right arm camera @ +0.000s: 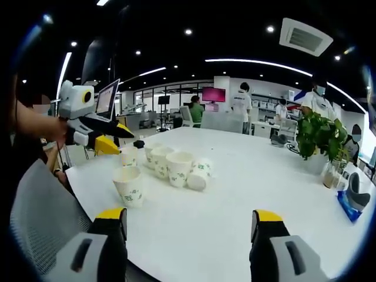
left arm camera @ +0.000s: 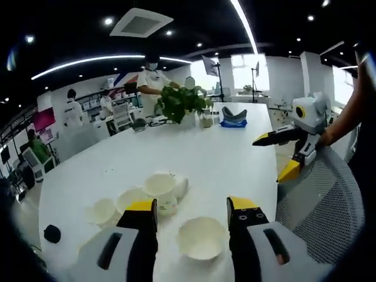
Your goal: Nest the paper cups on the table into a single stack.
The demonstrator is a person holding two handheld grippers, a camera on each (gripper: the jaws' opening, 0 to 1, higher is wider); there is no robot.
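Several white paper cups stand on the white table [left arm camera: 235,153]. One cup [left arm camera: 201,237] stands apart from the others and shows in the gap between my left gripper's [left arm camera: 191,205] open jaws, untouched. Behind it are an upright printed cup [left arm camera: 160,188], a cup lying on its side [left arm camera: 182,187], and two more cups [left arm camera: 130,200] [left arm camera: 101,210]. My right gripper [left arm camera: 267,160] hovers open at the table's right edge, held by a hand. In the right gripper view the same cluster [right arm camera: 179,168] and the lone cup [right arm camera: 129,185] lie ahead of my open right gripper [right arm camera: 189,218]. The left gripper [right arm camera: 120,141] hangs open above the cups.
A potted plant [left arm camera: 182,101] and a blue object [left arm camera: 234,117] stand at the far end of the table. A small black object [left arm camera: 51,233] lies near the cups. A grey mesh chair [left arm camera: 329,205] sits at the table's near edge. People stand around desks in the background.
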